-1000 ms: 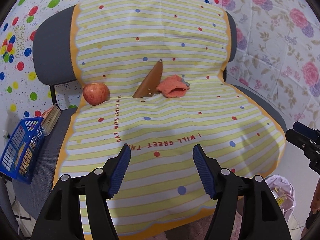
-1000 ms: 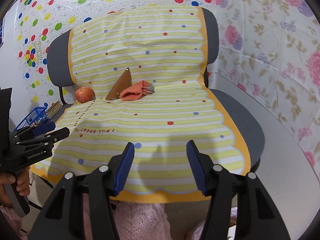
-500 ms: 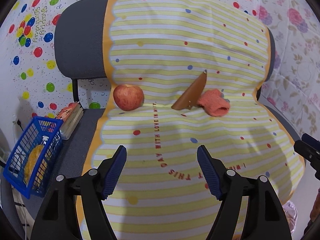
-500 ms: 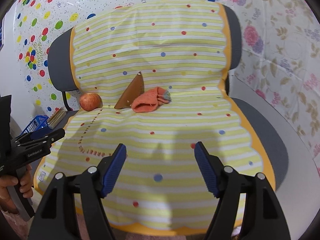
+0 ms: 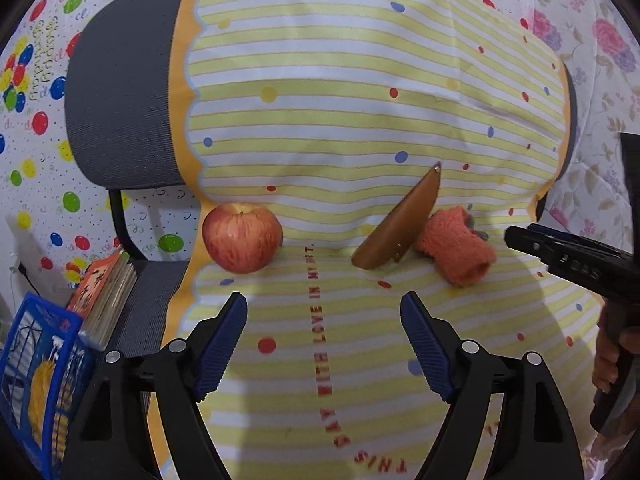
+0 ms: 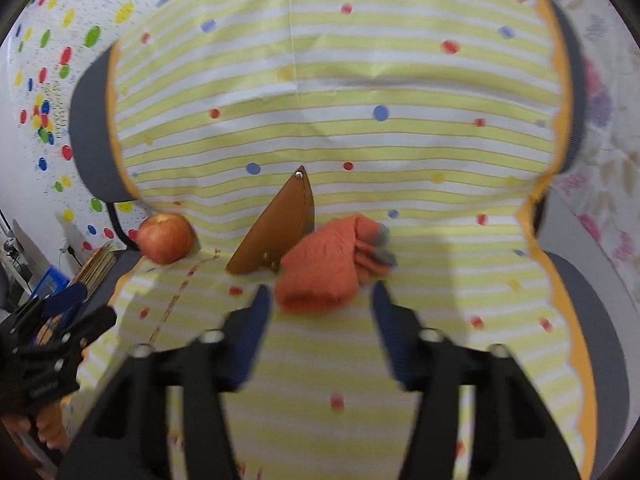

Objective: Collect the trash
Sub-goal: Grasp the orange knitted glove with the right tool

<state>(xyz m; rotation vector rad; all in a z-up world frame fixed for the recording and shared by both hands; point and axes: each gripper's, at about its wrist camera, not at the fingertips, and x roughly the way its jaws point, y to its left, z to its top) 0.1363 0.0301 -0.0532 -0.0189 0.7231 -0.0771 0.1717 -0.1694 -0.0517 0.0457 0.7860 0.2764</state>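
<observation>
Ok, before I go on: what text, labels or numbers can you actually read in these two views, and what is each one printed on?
"DAY WITH LOVE IN MY ..." in red, last word unclear: on the striped seat cover.
"THIS" in red: same cover, near edge.
Embossed characters on the right gripper: unreadable.
Embossed label on the left gripper: blurred.
Lettering on the balloon-print wall sheet: illegible.
Book cover: no readable text.

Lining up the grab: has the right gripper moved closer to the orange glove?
Yes. The right gripper has advanced toward the chair back; its open fingers now flank the near end of the orange glove.
</observation>
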